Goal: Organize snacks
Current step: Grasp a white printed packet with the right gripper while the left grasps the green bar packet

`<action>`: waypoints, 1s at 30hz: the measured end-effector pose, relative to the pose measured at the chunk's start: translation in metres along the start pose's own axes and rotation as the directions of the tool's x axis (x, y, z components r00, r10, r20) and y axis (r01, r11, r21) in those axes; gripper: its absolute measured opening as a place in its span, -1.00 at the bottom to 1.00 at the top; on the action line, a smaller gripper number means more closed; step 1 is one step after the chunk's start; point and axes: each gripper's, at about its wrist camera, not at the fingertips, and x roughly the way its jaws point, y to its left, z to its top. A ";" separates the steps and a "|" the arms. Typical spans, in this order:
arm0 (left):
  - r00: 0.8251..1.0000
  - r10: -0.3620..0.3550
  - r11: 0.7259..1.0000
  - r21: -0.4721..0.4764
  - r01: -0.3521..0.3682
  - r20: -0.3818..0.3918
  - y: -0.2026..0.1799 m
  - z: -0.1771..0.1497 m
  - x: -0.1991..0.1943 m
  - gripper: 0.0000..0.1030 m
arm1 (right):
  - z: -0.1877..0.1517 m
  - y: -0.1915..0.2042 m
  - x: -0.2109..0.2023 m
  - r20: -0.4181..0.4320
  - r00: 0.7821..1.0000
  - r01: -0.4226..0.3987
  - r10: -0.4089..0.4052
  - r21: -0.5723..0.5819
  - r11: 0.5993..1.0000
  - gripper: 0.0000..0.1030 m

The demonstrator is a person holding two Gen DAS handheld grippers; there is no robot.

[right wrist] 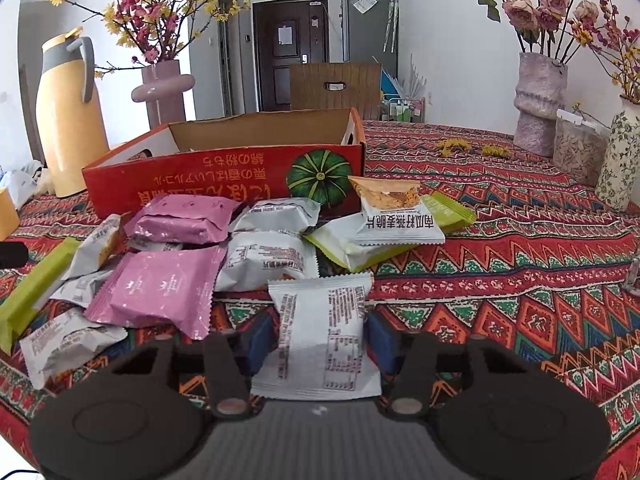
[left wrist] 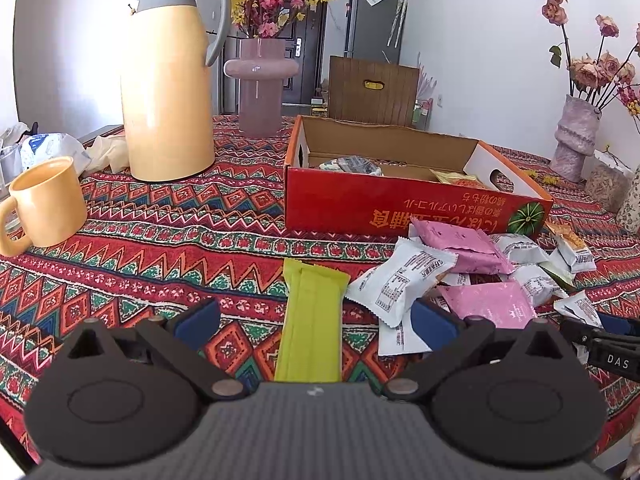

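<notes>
Right claw (right wrist: 318, 340) clamped on white packet (right wrist: 320, 336) before red box (right wrist: 224, 176); lift clear, avoid dragging neighbours. Left claw (left wrist: 316, 320) released.

Yellow thermos jug (left wrist: 168, 80), yellow mug (left wrist: 46, 202), pink vase (left wrist: 261, 80), patterned tablecloth (left wrist: 160, 248)

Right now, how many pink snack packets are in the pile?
2. One pink packet lies at the back against the red box; the other pink packet lies nearer, left of the right gripper. More may be buried.
</notes>
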 end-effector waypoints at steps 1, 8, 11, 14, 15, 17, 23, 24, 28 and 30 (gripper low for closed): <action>1.000 0.001 1.000 -0.001 -0.001 -0.003 0.000 0.000 0.000 1.00 | 0.000 0.000 0.000 0.002 1.000 -0.001 0.001 0.001 1.000 -0.15; 1.000 0.010 1.000 -0.004 -0.010 -0.008 0.001 -0.001 0.001 1.00 | 0.000 -0.004 -0.006 0.020 0.999 -0.030 0.029 0.011 0.999 -0.24; 1.000 0.011 1.000 -0.004 -0.011 -0.015 0.001 -0.002 0.001 1.00 | 0.001 -0.006 -0.012 0.047 0.998 -0.037 0.036 0.016 0.999 -0.24; 1.000 0.012 1.000 -0.006 -0.012 -0.026 0.001 -0.003 0.003 1.00 | 0.004 -0.008 -0.019 0.078 0.996 -0.042 0.040 0.025 0.999 -0.24; 0.999 0.012 1.000 -0.007 -0.013 -0.031 0.001 -0.003 0.003 1.00 | 0.005 -0.009 -0.021 0.084 0.996 -0.043 0.040 0.026 0.999 -0.24; 0.999 0.014 1.000 -0.012 -0.014 -0.043 0.002 -0.004 0.005 1.00 | 0.006 -0.010 -0.023 0.093 0.995 -0.041 0.039 0.030 0.999 -0.24; 0.995 0.008 1.000 -0.019 -0.010 -0.098 0.001 -0.009 0.015 1.00 | 0.005 -0.009 -0.025 0.098 0.994 -0.044 0.041 0.033 0.998 -0.24; 0.994 0.010 1.000 -0.015 -0.012 -0.107 0.000 -0.010 0.017 1.00 | 0.005 -0.009 -0.025 0.098 0.994 -0.046 0.043 0.035 0.998 -0.24; 0.990 0.024 0.999 -0.020 -0.027 -0.136 -0.002 -0.013 0.025 1.00 | 0.003 -0.008 -0.023 0.092 0.994 -0.053 0.050 0.036 0.998 -0.24; 0.990 0.038 0.999 -0.022 -0.041 -0.136 -0.001 -0.012 0.027 0.99 | 0.003 -0.008 -0.022 0.091 0.994 -0.057 0.053 0.035 0.998 -0.24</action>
